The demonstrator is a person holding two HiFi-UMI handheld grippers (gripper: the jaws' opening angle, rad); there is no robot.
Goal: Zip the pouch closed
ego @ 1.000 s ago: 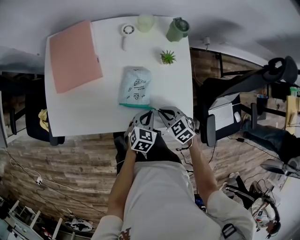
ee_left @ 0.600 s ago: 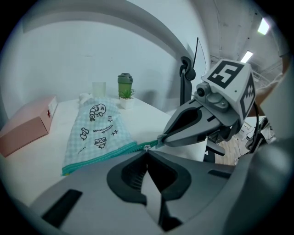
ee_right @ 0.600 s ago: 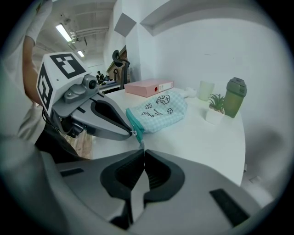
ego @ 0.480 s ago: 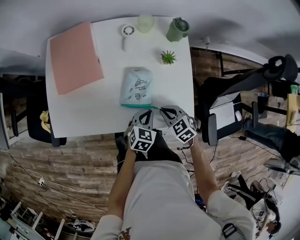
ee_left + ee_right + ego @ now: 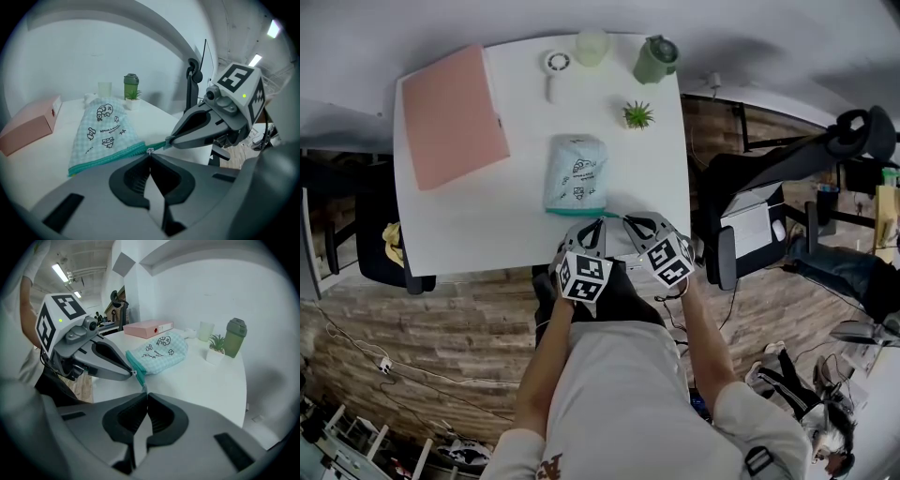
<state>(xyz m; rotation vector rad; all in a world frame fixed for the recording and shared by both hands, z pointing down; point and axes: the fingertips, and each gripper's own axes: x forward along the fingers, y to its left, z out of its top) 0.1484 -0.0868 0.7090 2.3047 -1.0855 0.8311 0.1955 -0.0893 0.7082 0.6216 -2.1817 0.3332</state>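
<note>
Two tools meet at the near right corner of the pouch [image 5: 577, 171]. The left tool [image 5: 598, 223] has its jaws shut tight, and they pinch the little metal zip pull [image 5: 149, 151]. The right tool [image 5: 624, 221] has its jaws shut tight too. They pinch the end of the teal zip strip [image 5: 112, 157], where it sticks out past the corner of the pouch. The tips of the two tools are just beside each other. Both tools point down at a slant toward the pouch.

The pouch lies flat on the white bench [image 5: 487, 225], about in the middle. It is pale blue-green with small checks and little black drawings. Its teal zip strip runs along the edge nearest the person. I cannot tell how much of the zip is closed.

Left of the pouch, well apart from it, lies a flat pink box [image 5: 453, 114]. Beyond the pouch, at the far edge of the bench, are a small white fan [image 5: 554, 64], a pale cup [image 5: 592, 45] and a green bottle [image 5: 655, 59]. A little plant [image 5: 637, 115] in a white pot stands between the pouch and the bottle. Right of the pouch, off the bench, a black chair [image 5: 769, 178] stands on the wood floor. The person stands on the near side of the pouch, with one arm behind each tool.
</note>
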